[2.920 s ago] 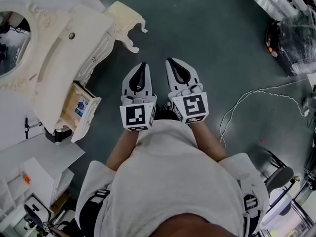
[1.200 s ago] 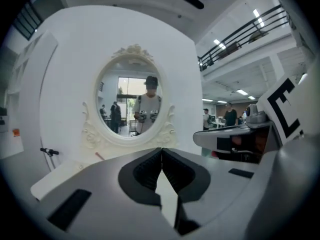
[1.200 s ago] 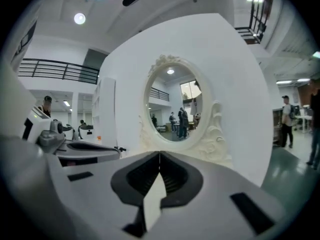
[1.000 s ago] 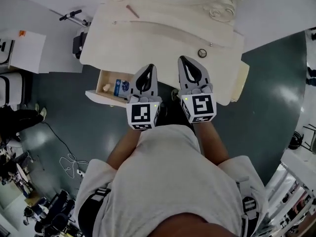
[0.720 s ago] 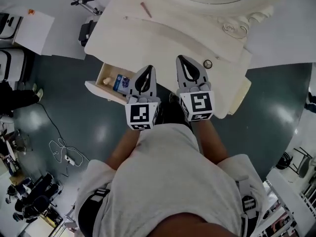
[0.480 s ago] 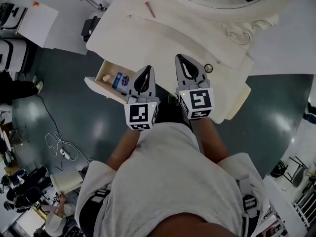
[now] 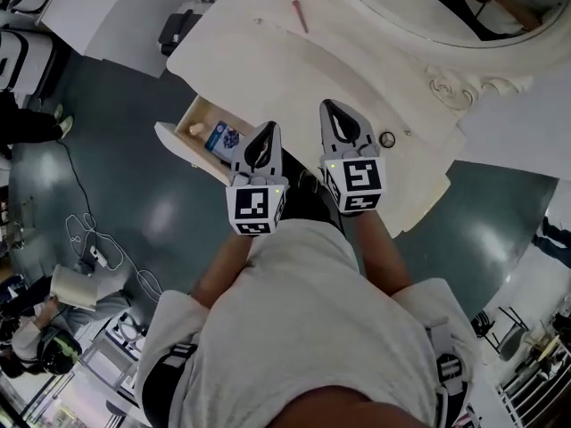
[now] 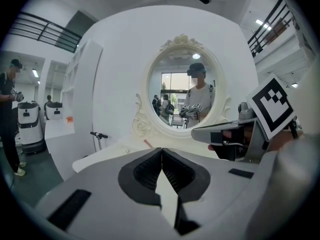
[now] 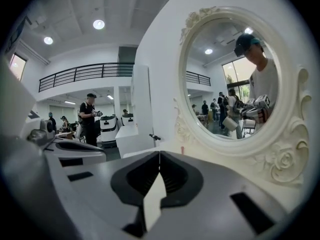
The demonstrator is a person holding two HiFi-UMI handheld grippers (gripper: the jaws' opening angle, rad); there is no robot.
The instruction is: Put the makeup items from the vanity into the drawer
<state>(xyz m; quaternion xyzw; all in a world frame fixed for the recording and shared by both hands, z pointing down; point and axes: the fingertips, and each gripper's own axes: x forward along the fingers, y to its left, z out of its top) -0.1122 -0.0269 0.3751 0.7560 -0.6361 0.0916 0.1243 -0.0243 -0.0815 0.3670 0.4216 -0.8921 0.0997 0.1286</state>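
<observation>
Over the last few seconds we have swung round from bare floor to face the vanity, so its counter [image 7: 294, 69] now lies straight ahead and the open drawer [image 7: 171, 137] sits low to our left; to our mind that puts the work within reach but not yet begun. A pink stick [image 7: 299, 16] lies at the counter's far side near the mirror [image 7: 428, 7], well apart from both tools, and a small round item [image 7: 386, 138] rests just right of the right tool [image 7: 332, 112]. The drawer already holds a blue-and-white packet [image 7: 223, 137] and a pale lump [image 7: 195, 131]. Both forearms are tucked in before the chest, tools side by side and level, pointing at the mirror. The left tool [image 7: 264, 130] is clenched on nothing, and the right tool's jaws meet likewise, empty.
</observation>
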